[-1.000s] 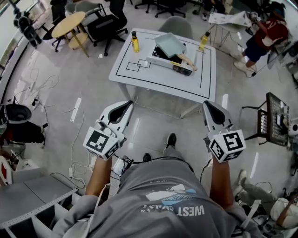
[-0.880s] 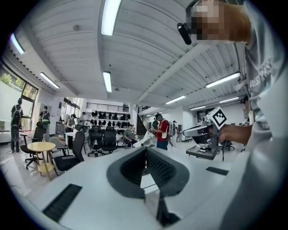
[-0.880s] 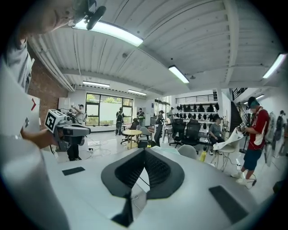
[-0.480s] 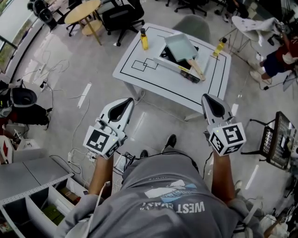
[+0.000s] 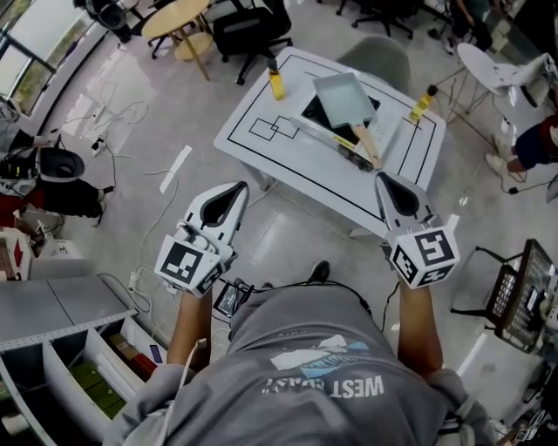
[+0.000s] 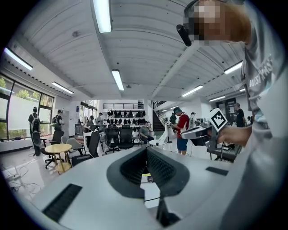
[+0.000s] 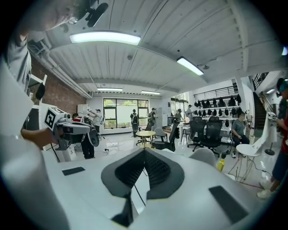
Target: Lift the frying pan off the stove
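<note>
A square pale-grey frying pan (image 5: 340, 93) with a wooden handle (image 5: 367, 145) sits on a black-and-white portable stove (image 5: 324, 132) on a white table (image 5: 261, 152) marked with black lines. Both grippers are held in the air well short of the table, over the floor. The left gripper (image 5: 236, 188) is shut and empty; its jaws meet at the tip (image 6: 146, 149). My right gripper (image 5: 384, 179) is also shut with nothing in it (image 7: 144, 151). Each gripper shows in the other's view: the right gripper (image 6: 201, 131) and the left gripper (image 7: 67, 129).
Two yellow bottles (image 5: 275, 81) (image 5: 422, 103) stand on the table either side of the stove. A grey chair (image 5: 375, 54) is behind the table. A round wooden table (image 5: 174, 17), office chairs, floor cables (image 5: 113, 122), grey shelving (image 5: 61, 322) and a wire cart (image 5: 523, 296) surround it.
The table with pan and stove has drifted lower and nearer in the head view as the person walks towards it. Both grippers keep the same shut pose.
</note>
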### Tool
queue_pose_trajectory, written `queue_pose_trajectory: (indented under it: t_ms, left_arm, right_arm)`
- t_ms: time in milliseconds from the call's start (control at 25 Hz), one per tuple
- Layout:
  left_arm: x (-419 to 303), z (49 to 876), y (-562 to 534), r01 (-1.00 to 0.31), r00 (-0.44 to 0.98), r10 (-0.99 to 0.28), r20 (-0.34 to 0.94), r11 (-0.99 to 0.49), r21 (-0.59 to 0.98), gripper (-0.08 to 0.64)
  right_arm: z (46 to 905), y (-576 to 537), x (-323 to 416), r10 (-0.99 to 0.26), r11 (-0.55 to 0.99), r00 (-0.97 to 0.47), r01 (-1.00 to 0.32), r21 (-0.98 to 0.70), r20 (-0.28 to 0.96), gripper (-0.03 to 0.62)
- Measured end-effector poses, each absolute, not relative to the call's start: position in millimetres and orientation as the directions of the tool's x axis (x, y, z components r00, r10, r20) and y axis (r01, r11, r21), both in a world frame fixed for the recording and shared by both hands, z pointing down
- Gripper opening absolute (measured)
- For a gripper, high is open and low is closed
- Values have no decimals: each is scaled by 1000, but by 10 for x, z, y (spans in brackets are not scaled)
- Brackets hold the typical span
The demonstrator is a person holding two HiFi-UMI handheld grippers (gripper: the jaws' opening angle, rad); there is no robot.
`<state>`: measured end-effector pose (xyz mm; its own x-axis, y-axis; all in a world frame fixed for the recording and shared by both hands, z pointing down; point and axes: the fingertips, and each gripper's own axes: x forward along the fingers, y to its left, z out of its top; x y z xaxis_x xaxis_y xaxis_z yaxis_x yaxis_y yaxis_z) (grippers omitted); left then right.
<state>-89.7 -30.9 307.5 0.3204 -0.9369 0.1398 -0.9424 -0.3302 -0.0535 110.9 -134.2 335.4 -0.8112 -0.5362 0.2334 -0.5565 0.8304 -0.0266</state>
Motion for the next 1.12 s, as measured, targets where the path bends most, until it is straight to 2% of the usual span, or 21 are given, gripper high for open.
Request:
queue_pose_trajectory:
  t_ms: [280,680,1120]
  left_arm:
    - [-577,2934,-612,-933,332,-934,134,-346,-96,-2]
    - [-520,2953,-990,-919,364,-920,147,-380,-105,-2]
    - [-641,3096,-1949,-837,534,-837,123,-543,-66,-2]
  right_arm:
    - [3331,-1644,1304,-532,834,-822,-550,-40,204,10]
    - [3322,-1927,1383,-554,818,-806,-574,-44,208,11]
    - [3482,-2389,1420,-672,707,-684,-707,-30,283,15]
